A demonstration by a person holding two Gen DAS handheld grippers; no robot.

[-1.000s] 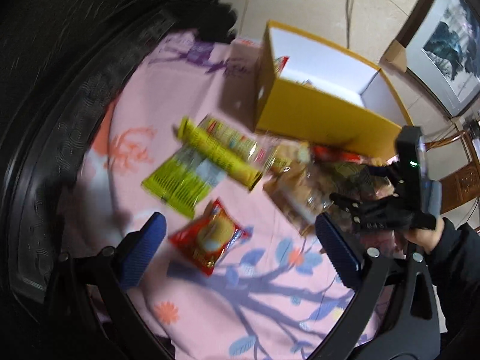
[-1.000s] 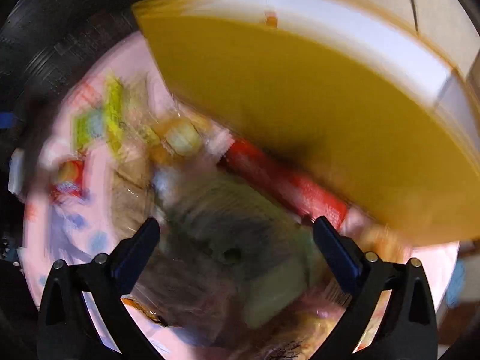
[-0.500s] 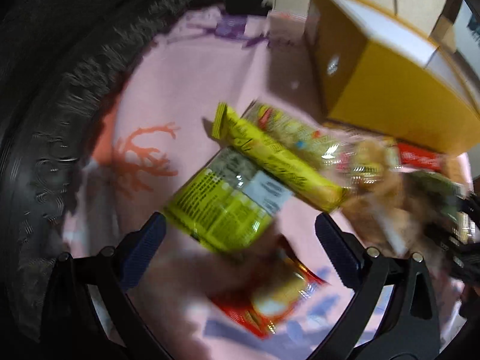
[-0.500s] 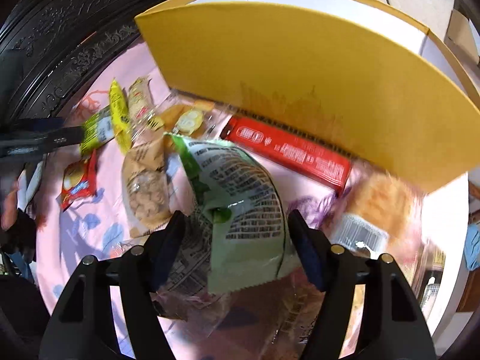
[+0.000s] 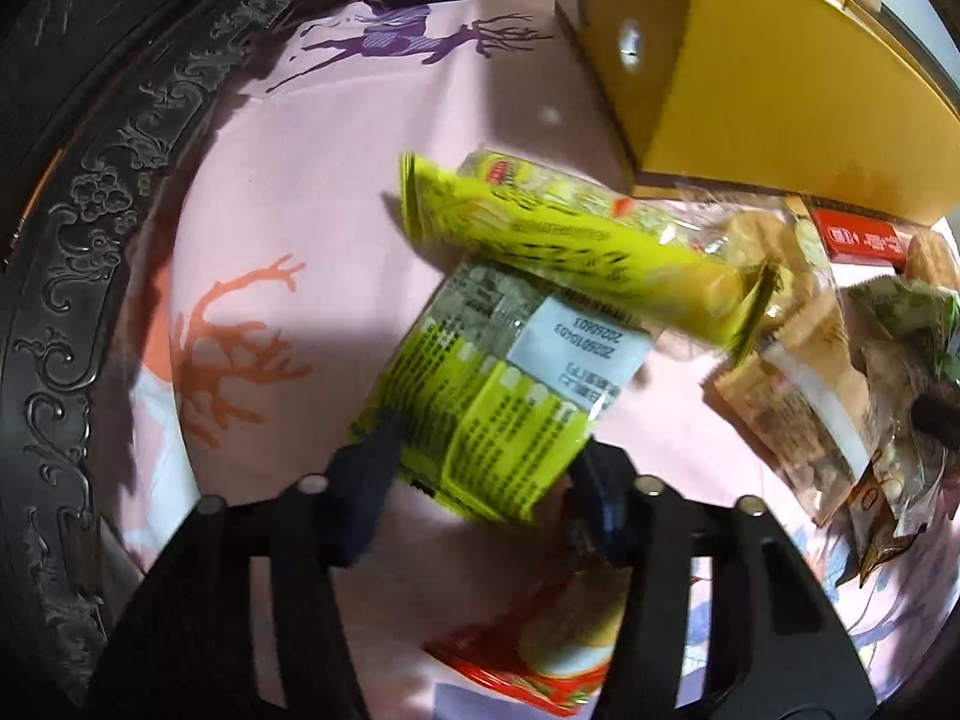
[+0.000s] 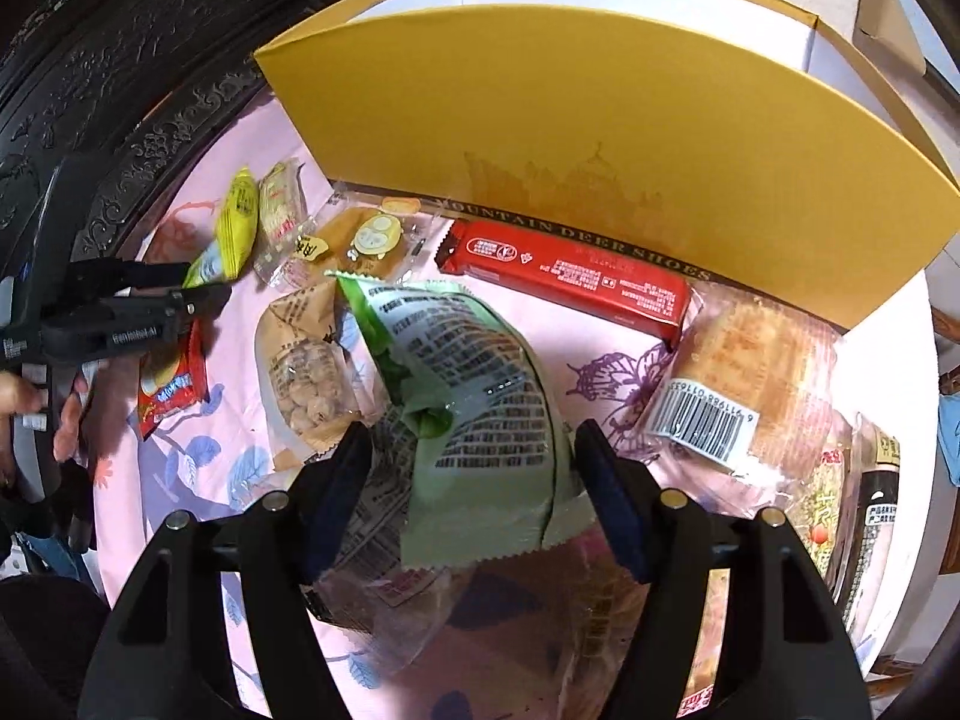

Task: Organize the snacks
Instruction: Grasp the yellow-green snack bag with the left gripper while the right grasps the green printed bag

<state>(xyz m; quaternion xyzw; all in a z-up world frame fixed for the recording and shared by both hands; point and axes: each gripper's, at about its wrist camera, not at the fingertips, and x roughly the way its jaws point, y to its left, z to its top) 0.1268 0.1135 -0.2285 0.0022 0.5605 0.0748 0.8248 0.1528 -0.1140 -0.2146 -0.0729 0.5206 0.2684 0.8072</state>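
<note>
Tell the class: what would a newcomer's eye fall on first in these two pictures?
First, the big yellow box standing at the far side of the pink cloth, snacks strewn before it. Next, the green bag between the right gripper's fingers, and the lime-green packet between the left gripper's.

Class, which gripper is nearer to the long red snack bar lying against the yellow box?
Right. The right gripper straddles a green bag just in front of the red bar; the left gripper is off at the table's far side.
</note>
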